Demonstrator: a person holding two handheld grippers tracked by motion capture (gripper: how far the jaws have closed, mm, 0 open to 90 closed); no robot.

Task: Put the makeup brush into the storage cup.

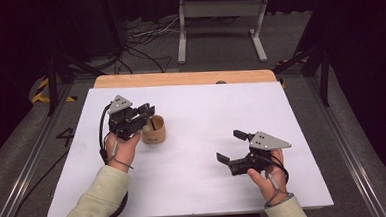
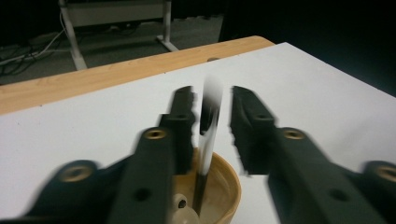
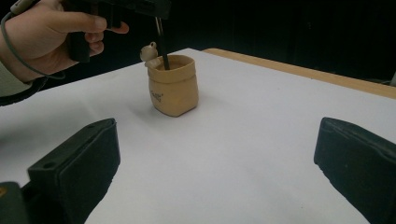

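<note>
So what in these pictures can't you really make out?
- Whether the left gripper pinches the thin stick: the left gripper view is motion-blurred, and the high view is too small.
- The stick's lower end: hidden inside the tan cup in the right gripper view.
- The print on the cup: too small to read there.
- The small pale figure at the cup's rim: too small to identify.

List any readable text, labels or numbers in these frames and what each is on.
Only one bit of text, and it cannot be read:
Small dark print on the front of the tan sack-shaped ceramic pot, low on its side in the right gripper view: too small and blurred to read.
Nothing printed on the white table sheet, on the left hand-held gripper or on the right hand-held gripper.
</note>
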